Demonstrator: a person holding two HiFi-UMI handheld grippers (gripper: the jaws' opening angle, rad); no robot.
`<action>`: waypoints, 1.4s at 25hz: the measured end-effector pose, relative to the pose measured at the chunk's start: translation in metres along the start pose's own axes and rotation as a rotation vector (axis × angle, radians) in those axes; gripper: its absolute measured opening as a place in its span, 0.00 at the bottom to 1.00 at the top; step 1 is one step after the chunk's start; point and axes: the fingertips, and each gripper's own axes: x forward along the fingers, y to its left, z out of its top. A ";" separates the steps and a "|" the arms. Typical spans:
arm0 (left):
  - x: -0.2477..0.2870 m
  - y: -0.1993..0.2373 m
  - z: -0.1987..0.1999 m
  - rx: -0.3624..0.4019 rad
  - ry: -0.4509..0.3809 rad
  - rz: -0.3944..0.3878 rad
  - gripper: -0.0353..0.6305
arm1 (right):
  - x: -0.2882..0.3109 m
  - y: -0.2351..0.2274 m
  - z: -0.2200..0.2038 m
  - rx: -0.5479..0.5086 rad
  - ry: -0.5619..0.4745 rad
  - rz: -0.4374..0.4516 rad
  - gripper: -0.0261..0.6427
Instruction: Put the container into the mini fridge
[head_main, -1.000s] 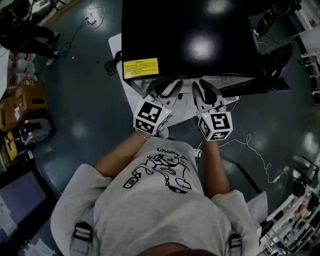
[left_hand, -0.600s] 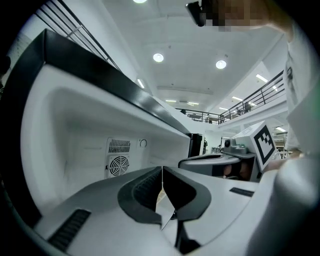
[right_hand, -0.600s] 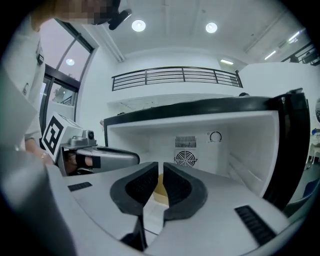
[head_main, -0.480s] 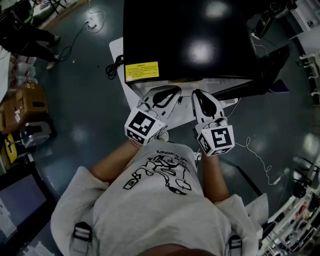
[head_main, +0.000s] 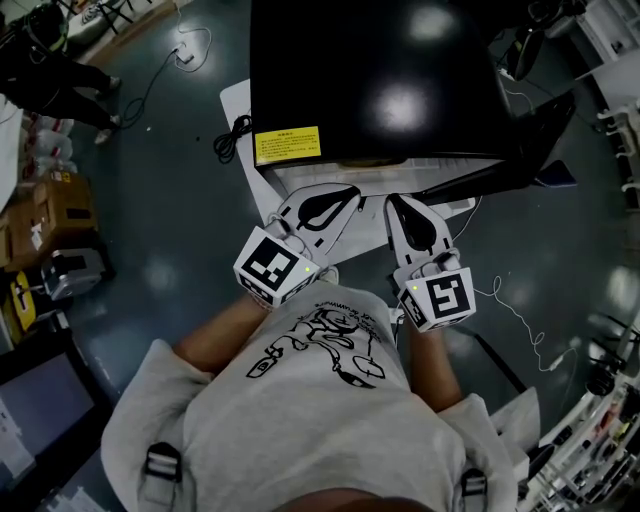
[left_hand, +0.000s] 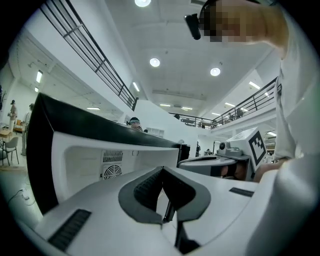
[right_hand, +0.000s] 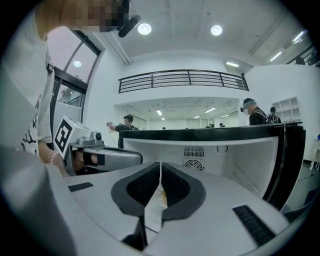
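The left gripper and right gripper, fingers pressed together on nothing, hover side by side before the open black mini fridge at 12 o'clock.

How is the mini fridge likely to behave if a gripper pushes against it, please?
The mini fridge is a broad, boxy cabinet, so it is probably heavy and stiff and would hardly shift. Its glossy black top shows bright reflections, so a push there might slide off. Its door seems open, and would likely swing.
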 end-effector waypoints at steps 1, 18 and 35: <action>-0.001 -0.002 0.002 -0.001 -0.004 -0.007 0.08 | -0.002 0.002 0.002 0.000 -0.001 0.002 0.09; -0.025 -0.030 0.038 -0.013 -0.068 -0.071 0.07 | -0.024 0.039 0.032 -0.019 -0.036 0.057 0.09; -0.040 -0.037 0.054 -0.044 -0.105 -0.078 0.07 | -0.031 0.057 0.052 -0.023 -0.077 0.093 0.09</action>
